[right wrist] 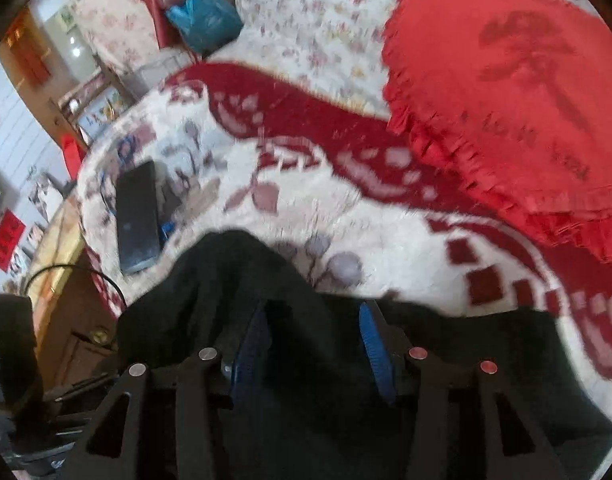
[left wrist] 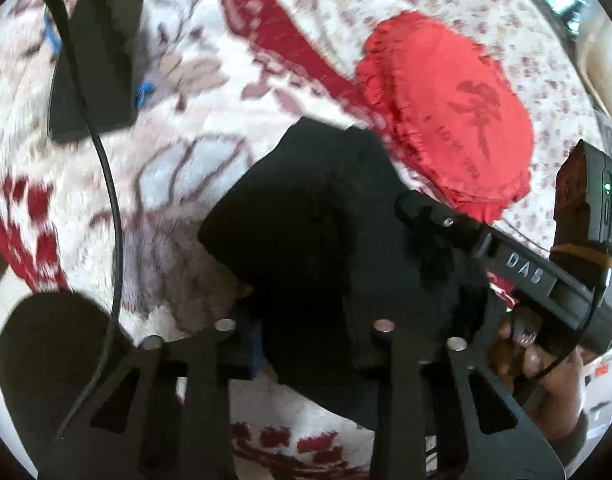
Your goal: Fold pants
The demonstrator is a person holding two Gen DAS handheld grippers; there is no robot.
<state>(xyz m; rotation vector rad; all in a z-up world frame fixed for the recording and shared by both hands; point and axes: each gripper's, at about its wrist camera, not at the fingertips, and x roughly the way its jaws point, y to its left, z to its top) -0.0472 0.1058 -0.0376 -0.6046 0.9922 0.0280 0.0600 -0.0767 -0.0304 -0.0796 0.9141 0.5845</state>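
Observation:
The black pants [left wrist: 306, 220] lie bunched on a white and red patterned blanket [left wrist: 178, 184]. In the left wrist view their cloth rises over my left gripper [left wrist: 309, 328] and fills the gap between its jaws, which are shut on it; only a sliver of one blue pad [left wrist: 253, 346] shows. My right gripper [left wrist: 411, 208] comes in from the right, held by a hand [left wrist: 537, 360], its tip over the pants' right edge. In the right wrist view the right gripper [right wrist: 313, 316] is open, blue pads [right wrist: 373, 352] apart, with the pants [right wrist: 226, 280] lying between and below them.
A red ruffled cushion [left wrist: 445, 120] [right wrist: 505, 100] lies just beyond the pants. A flat black case [left wrist: 94, 64] [right wrist: 138, 216] rests on the blanket to the left, with a black cable [left wrist: 106, 160] running past it. A blue bag [right wrist: 204, 20] sits far back. The bed's edge drops off at left [right wrist: 86, 280].

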